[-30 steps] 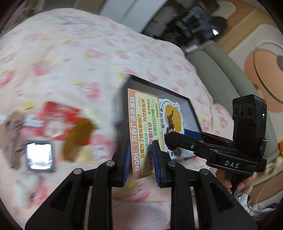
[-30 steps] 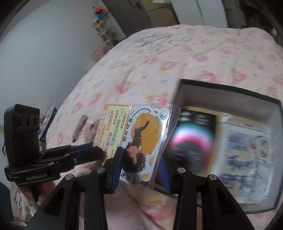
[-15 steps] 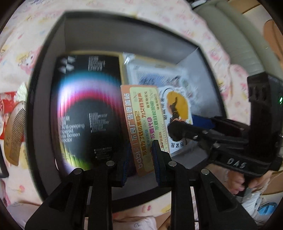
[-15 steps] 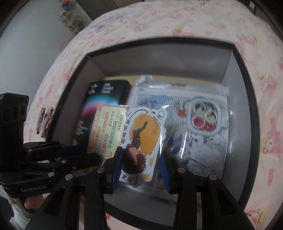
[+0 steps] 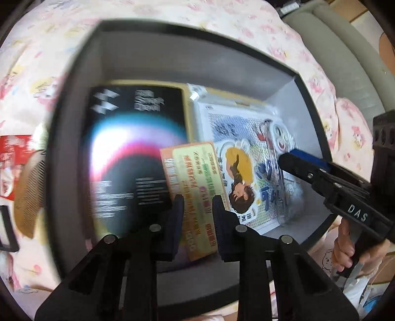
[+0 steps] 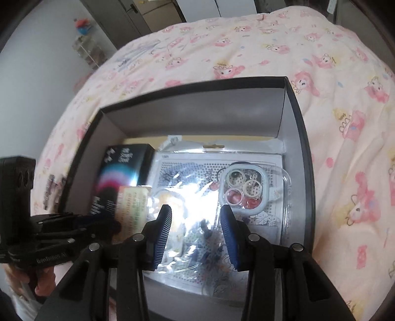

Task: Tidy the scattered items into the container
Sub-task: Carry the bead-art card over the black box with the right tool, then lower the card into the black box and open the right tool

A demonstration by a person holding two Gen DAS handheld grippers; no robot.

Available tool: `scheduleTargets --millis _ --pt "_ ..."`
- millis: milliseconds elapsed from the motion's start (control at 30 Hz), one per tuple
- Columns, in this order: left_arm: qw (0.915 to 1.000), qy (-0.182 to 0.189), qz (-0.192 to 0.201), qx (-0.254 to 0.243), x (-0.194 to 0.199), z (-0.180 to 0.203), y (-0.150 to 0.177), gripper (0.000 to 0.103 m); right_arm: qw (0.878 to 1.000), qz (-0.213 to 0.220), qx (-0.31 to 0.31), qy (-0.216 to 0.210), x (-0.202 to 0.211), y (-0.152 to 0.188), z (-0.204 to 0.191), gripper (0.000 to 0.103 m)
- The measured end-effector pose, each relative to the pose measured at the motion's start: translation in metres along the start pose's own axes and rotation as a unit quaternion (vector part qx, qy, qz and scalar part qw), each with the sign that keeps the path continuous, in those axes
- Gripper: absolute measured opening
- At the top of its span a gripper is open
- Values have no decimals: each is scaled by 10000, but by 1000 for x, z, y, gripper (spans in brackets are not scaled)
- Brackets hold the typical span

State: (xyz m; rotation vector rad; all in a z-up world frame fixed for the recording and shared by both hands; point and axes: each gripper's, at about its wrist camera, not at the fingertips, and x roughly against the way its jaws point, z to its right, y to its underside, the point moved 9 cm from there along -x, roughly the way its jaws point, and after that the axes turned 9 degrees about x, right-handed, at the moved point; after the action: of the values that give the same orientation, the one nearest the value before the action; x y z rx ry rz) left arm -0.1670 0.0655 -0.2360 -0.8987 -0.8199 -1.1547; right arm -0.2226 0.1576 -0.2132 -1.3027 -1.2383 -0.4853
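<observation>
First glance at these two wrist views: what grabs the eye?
The black-rimmed box on the pink cartoon bedspread, with a black package with a rainbow glow on its left side and a clear phone case on its right. Over it, the left gripper pinches an orange-and-green card, while the right gripper holds a glossy sticker sleeve beside it.

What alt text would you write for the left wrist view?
The left gripper holds an orange card over an open black box on a pink bedspread. Inside lie a dark packet and a phone case; the right gripper reaches in.
</observation>
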Motion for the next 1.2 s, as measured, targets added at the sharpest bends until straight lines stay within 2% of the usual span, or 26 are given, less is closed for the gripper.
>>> scheduleTargets --millis 100,200,267,333,400,500,600,667,800,867,967,1100,1200 --pt "9993 326 -160 -90 -3 17 4 23 9991 36 211 365 -5 -6 4 37" --pt "9997 64 248 -58 7 11 -7 23 9972 123 387 624 -7 -12 7 37" --pt "9991 -7 403 145 14 2 -15 23 9973 155 383 600 -9 -13 8 37" --pt "9985 -137 409 339 14 -8 -21 23 9976 118 395 554 -15 -13 6 37" --pt "9985 -238 199 454 6 -13 -20 23 9974 44 409 587 -18 -11 5 37" --pt "9991 -174 133 373 3 -9 -19 23 9971 -118 326 671 -17 -6 8 37" --pt "9995 -13 27 322 1 0 -25 23 9990 -243 83 366 -12 0 8 37" --pt "9996 -52 78 252 3 2 -28 23 9997 -206 -72 54 -9 2 8 37" --pt "9985 -165 398 323 10 1 -45 23 9998 102 50 162 -1 -11 11 37" --pt "9983 -229 373 375 6 0 -50 23 9998 156 119 78 -3 -19 5 37" --pt "9985 -332 75 431 -1 0 -39 23 9998 -7 173 -91 -12 -16 -4 37" --pt "9985 -199 -160 493 -1 -2 -9 23 9998 -191 55 0 -16 -7 -1 37" --pt "9977 112 -414 534 -2 3 12 23 9997 -224 -102 -18 -15 -3 3 37"
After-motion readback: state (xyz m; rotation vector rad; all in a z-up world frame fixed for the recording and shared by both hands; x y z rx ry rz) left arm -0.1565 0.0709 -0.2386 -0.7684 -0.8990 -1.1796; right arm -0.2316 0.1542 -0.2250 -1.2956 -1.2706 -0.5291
